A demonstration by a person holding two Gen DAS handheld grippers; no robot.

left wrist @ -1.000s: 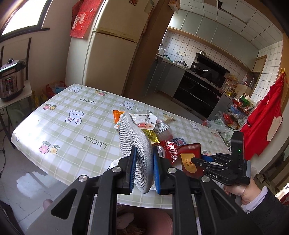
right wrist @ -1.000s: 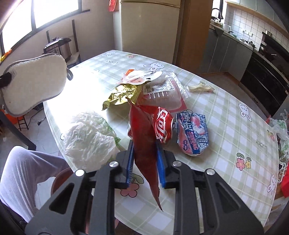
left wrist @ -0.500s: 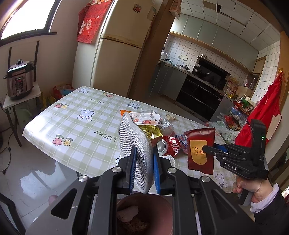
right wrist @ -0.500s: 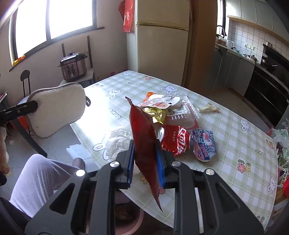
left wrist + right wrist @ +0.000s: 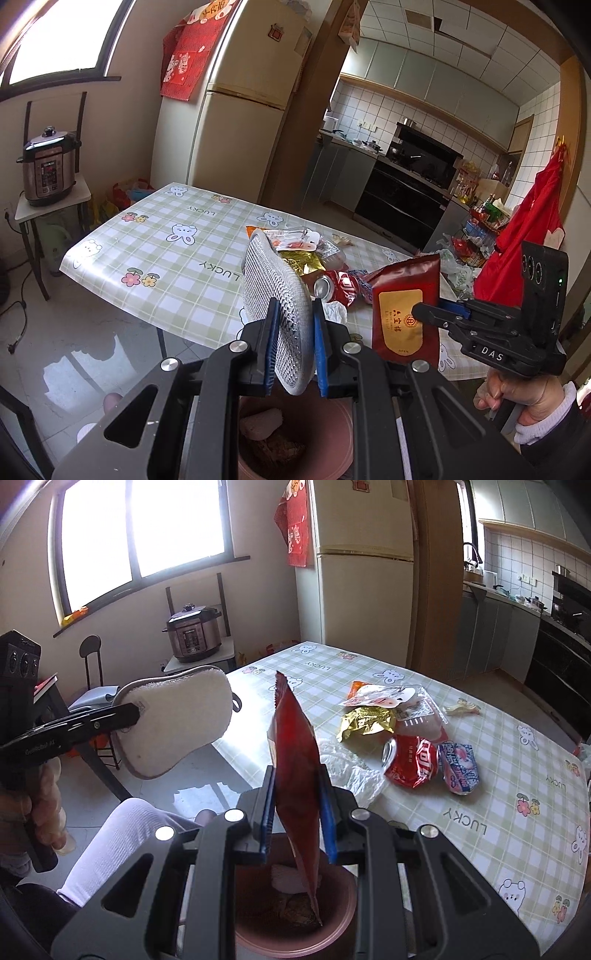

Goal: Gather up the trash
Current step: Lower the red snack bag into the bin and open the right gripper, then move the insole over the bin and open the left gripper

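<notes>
Right now both my tongs are clenched, each on its own thing. My left gripper (image 5: 293,345) is clamped on a grey mesh sponge pad (image 5: 275,291), held edge-on and upright between the blue pads; from the other side its white face (image 5: 173,723) shows. My right gripper (image 5: 297,812) grips a red snack packet (image 5: 295,760), also edge-on, its lower corner hanging down over the pinkish-brown bin (image 5: 332,919) that sits on the floor just below both tools. In the left view the same packet (image 5: 406,314) shows its yellow label, with the right gripper (image 5: 443,317) pinching its side and my right hand (image 5: 517,395) on the handle.

Some scraps already lie inside the bin (image 5: 332,424). On the table (image 5: 498,834), covered in a green check cloth printed with bears and "LUCKY", the rest of the rubbish lies in 1 loose cluster: a crushed red can (image 5: 412,762), a blue-and-pink wrapper (image 5: 461,768) touching it, a gold foil wrapper (image 5: 365,720), a clear plastic tray (image 5: 421,716), an orange-and-white wrapper (image 5: 376,696) and a crumpled clear bag (image 5: 347,768) near the table edge.
</notes>
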